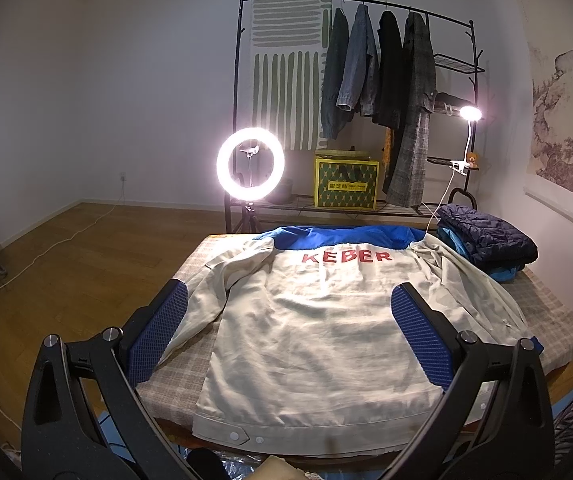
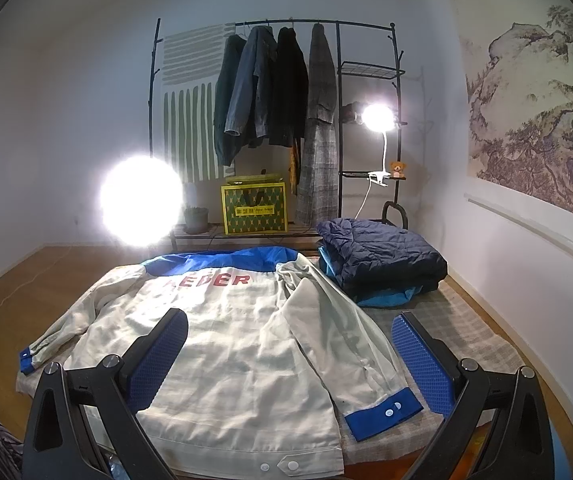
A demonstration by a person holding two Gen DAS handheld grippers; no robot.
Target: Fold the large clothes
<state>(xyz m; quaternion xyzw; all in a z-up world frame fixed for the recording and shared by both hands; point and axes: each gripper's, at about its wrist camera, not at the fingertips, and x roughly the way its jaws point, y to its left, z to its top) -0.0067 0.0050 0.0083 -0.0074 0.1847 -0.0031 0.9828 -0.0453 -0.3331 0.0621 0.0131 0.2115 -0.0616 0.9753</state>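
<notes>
The cream work jacket (image 1: 318, 332) lay back-up on the checked table (image 1: 174, 384); left gripper (image 1: 288, 332) and right gripper (image 2: 290, 356) hovered, both released.

Cream jacket (image 1: 318, 320), blue yoke, red lettering

jacket (image 1: 318, 328) flat on table (image 1: 182, 384) | folded pile (image 1: 486, 240) at far-right corner | rack (image 1: 366, 100) behind

Cream jacket (image 1: 326, 332), blue yoke, red lettering: back up, flat on table, sleeves spread.
</notes>
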